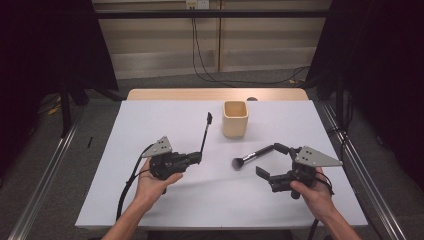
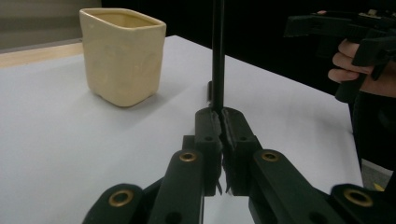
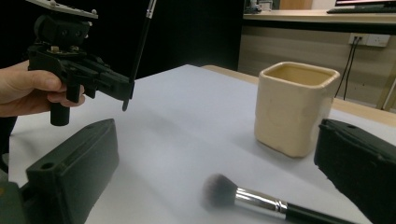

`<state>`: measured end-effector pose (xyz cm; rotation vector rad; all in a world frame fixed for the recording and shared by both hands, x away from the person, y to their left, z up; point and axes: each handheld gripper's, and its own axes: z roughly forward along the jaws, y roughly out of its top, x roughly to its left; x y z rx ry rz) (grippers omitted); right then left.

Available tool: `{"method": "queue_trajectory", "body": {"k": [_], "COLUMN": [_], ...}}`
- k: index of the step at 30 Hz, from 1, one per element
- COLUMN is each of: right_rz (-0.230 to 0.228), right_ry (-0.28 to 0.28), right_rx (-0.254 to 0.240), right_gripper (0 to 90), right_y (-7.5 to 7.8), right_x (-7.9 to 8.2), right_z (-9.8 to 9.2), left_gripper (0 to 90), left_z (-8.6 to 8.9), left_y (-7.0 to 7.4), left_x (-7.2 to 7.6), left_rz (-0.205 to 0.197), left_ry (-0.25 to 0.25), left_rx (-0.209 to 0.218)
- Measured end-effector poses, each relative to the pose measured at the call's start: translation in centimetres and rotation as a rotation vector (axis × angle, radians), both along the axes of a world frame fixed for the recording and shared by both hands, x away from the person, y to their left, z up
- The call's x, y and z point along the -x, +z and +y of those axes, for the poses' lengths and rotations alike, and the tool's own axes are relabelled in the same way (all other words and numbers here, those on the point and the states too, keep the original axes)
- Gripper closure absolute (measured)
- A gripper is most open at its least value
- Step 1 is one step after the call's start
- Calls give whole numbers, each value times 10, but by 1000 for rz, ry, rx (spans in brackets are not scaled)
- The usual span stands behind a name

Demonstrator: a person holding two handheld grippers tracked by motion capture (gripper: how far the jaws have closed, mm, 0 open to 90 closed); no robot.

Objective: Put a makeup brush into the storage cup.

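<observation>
thin black brush (image 2: 218, 56): top cut off by frame edge | makeup brush (image 3: 261, 199): bristles blurred, handle end cut off

Left black two-jaw gripper (image 1: 197, 158) clamped tight, gripped from below by left hand (image 1: 152, 186). Right black two-jaw gripper (image 1: 269, 161) gaped wide, right hand (image 1: 311, 192) beneath.

Thin black brush (image 1: 205, 132), long slim handle, small flat head at top; stands almost upright, slightly tilted, center-left of the high view, bottom end clamped in the left tool (image 1: 196, 158). Makeup brush (image 1: 252, 156), black handle, silver ferrule, dark fluffy head; lies flat on the white table (image 1: 150, 120), center-right, head pointing lower left.
</observation>
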<state>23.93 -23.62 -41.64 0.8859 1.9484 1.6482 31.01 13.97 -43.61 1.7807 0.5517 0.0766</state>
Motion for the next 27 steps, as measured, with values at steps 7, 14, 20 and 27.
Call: {"method": "queue_trajectory", "body": {"k": [7,14,20,27], "right_rz": [2,19,29,43], "right_ry": [39,60,91,123], "right_rx": [9,-22,-17,-46], "right_gripper": [2,1,5,4], "right_y": [3,9,13,18], "right_x": [-13,-24,-31,-38], "right_z": [16,29,41,53], "left_gripper": [859,859,859,859], "left_z": [-12,-18,-24,-30], "left_y": [-1,-1,-2,-2], "left_x": [4,4,5,10], "left_rz": [3,-2,-1,2], "left_ry": [-29,-47,-66,-94], "left_rx": [3,3,0,-6]}}
